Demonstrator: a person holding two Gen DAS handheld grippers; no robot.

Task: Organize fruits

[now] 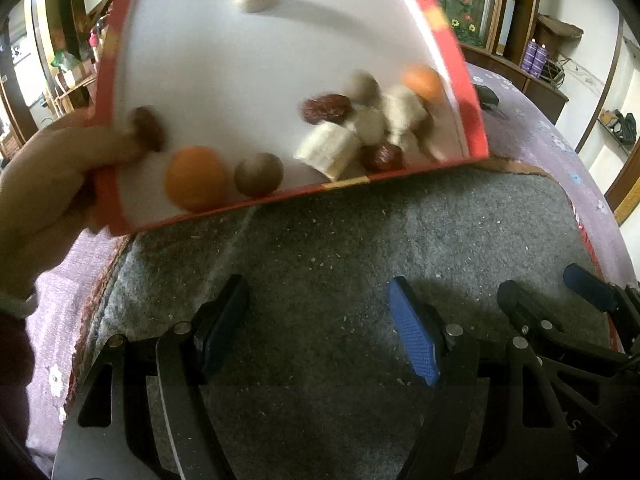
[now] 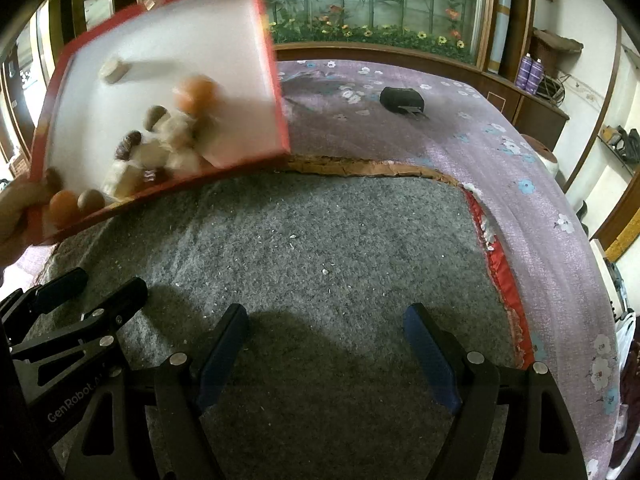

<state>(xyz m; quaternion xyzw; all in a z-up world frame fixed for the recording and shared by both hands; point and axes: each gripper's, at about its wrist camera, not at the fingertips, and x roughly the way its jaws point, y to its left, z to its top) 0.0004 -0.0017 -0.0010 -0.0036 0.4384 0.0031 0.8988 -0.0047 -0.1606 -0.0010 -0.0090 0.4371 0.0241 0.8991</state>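
Note:
A bare hand point(image 1: 52, 176) holds a red-rimmed white tray point(image 1: 240, 60) tilted above the far edge of the grey mat point(image 1: 340, 248). Fruits slide toward its low rim: an orange point(image 1: 195, 178), a brown round fruit point(image 1: 259, 174), a banana piece point(image 1: 328, 150), red dates point(image 1: 326, 109) and a second orange point(image 1: 422, 82). The tray point(image 2: 224, 52) and its fruit heap point(image 2: 168, 148) also show in the right wrist view. My left gripper point(image 1: 320, 328) is open and empty over the mat. My right gripper point(image 2: 328, 356) is open and empty beside it.
The mat lies on a purple flowered cloth point(image 2: 520, 184). A small black object point(image 2: 401, 99) lies on the cloth at the back. Wooden cabinets and a flower-painted panel point(image 2: 360, 0) stand behind. The right gripper shows at the right in the left wrist view point(image 1: 560, 300).

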